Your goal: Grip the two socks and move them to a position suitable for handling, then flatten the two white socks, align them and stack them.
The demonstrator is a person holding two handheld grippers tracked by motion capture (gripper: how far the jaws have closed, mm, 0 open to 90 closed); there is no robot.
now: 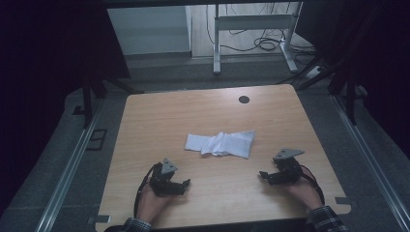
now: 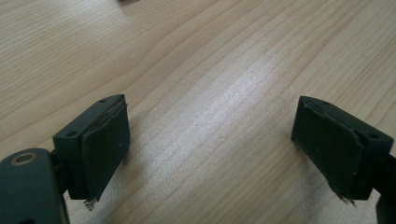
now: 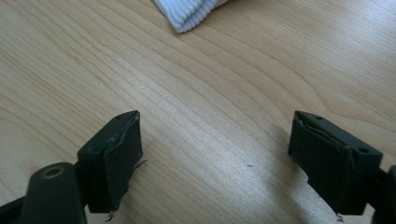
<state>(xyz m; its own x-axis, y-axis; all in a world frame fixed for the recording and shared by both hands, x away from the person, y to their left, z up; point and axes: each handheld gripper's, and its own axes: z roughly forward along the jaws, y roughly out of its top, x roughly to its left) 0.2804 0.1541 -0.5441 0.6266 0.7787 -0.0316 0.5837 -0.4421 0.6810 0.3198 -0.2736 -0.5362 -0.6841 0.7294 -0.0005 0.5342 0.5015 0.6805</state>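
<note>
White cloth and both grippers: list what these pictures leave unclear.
- White cloth: the bunched middle hides its folds in the high view; the top edge of the right gripper view crops all but a ribbed corner.
- Left gripper, right gripper: too small in the high view to judge the jaw gap.

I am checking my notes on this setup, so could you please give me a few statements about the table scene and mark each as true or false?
1. A white cloth lies bunched near the middle of the wooden table. True.
2. The left tongs grip the cloth. False: they are open over bare wood.
3. The right tongs are open. True.
4. A cup stands beside the cloth. False: nothing stands beside it.
5. A dark round hole sits near the table's far edge. True.
</note>
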